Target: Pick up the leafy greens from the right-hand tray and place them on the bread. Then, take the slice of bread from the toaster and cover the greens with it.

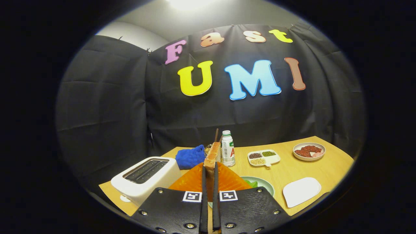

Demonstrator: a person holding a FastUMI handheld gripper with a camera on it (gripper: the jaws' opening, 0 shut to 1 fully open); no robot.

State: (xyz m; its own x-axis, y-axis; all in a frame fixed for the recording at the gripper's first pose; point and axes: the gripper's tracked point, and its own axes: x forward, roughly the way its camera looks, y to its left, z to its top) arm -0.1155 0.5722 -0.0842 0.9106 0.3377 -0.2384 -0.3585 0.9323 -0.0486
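The slice of bread is being gripped upright in the clenched claw, lifted clear of the toaster, and lowering onto the greens is being called for next.

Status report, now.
Tool shut on bread slice, held upright above orange mat. Toaster empty. Greens on plate just ahead. Nothing blocking.

A staged kitchen booth: black cloth wall, wooden table, toaster, food dishes.
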